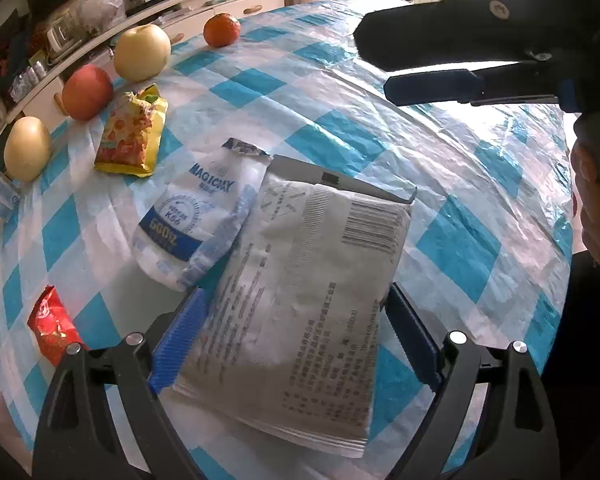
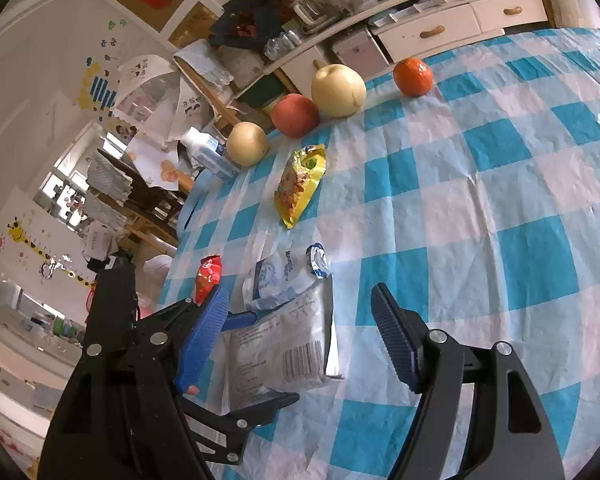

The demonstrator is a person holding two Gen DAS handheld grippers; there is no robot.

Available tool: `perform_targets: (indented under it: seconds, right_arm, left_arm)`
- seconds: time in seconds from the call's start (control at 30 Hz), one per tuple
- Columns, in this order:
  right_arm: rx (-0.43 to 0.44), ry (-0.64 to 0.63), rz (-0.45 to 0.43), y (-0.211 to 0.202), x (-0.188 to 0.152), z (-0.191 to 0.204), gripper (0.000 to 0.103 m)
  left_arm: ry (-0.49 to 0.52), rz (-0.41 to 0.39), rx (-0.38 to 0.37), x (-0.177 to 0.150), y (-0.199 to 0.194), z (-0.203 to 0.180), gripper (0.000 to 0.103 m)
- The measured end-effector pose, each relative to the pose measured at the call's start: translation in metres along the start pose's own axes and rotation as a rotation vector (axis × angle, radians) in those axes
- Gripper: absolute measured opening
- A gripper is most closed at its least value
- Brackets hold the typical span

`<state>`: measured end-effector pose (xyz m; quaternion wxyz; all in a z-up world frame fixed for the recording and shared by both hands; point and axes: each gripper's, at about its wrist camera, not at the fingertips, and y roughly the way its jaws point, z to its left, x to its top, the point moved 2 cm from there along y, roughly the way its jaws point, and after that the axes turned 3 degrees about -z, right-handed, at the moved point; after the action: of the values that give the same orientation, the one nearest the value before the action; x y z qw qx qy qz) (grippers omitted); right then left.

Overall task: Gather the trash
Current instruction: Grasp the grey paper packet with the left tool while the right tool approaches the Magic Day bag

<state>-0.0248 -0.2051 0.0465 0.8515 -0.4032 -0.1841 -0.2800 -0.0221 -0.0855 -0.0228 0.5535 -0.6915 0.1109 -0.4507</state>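
A grey printed packet (image 1: pixel 300 300) with a barcode lies on the blue-and-white checked tablecloth (image 1: pixel 440 184). My left gripper (image 1: pixel 294 288) is open and straddles it, with the packet's long edges beside both blue pads. The right wrist view shows the same packet (image 2: pixel 280 344) between the left gripper's (image 2: pixel 274 356) fingers. A white-and-blue pouch (image 1: pixel 188 216) lies partly under its left side. Farther off lie a yellow snack wrapper (image 1: pixel 132 136) and a red wrapper (image 1: pixel 54 328). My right gripper (image 2: pixel 300 292) hovers open over the table with nothing gripped, and shows at the upper right (image 1: pixel 380 68) of the left wrist view.
An orange (image 1: pixel 221 30), a large pear (image 1: pixel 142 52), a red apple (image 1: pixel 87 92) and a small pear (image 1: pixel 27 154) line the table's far edge. A small white bottle (image 2: pixel 206 152) stands by them. Drawers and cluttered shelves (image 2: pixel 432 32) lie beyond. A person's hand (image 1: pixel 596 208) holds the right gripper.
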Motion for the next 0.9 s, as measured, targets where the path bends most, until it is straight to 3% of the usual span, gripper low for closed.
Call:
perform_targets:
  seconds: [0.27,0.43,0.53,0.9]
  right_arm:
    - [-0.024,-0.019,0.021,0.013,-0.001,0.002,0.074]
    - [-0.085,-0.067,0.02,0.022,0.0,0.008,0.075]
    - [-0.132,-0.077,0.026,0.027,0.001,0.007,0.088]
    - [-0.179,-0.208,0.046,0.049,0.001,0.024,0.09]
  left_arm:
    - [-0.013,-0.037,0.032,-0.005,-0.002,-0.004,0.089]
    - [-0.035,-0.07,0.061,-0.011,-0.009,-0.01,0.079]
    - [-0.067,-0.099,0.072,-0.018,-0.016,-0.011,0.074]
    - [-0.185,-0.16,0.078,-0.051,-0.055,-0.016,0.061]
